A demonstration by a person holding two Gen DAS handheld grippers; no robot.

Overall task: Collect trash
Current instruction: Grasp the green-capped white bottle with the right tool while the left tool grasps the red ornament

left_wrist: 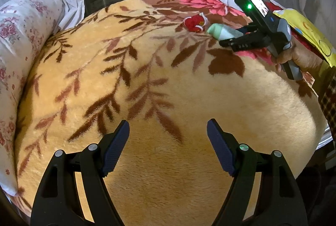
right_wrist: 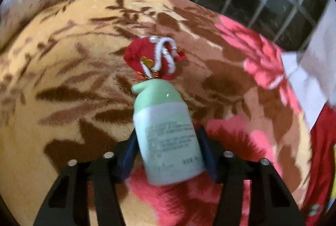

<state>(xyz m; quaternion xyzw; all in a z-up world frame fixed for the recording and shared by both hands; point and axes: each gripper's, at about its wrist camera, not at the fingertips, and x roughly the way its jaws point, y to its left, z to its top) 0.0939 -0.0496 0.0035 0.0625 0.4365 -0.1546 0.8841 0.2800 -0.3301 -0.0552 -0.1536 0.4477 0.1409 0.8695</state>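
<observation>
Right gripper clamps the bottle near the blanket's far edge; left gripper gapes. The smooth bottle could slip out.

Bottle label print blurred — unreadable — base edge smeared.

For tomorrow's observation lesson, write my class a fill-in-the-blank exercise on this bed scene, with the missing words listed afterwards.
1. The right claw is shut on a pale green ____.
2. The left claw is open and holds ____.
3. The red ornament trimmed with white cord lies on the ____.
4. The bottle's cap points toward the ____ ornament.

Missing words: bottle; nothing; blanket; red
</observation>
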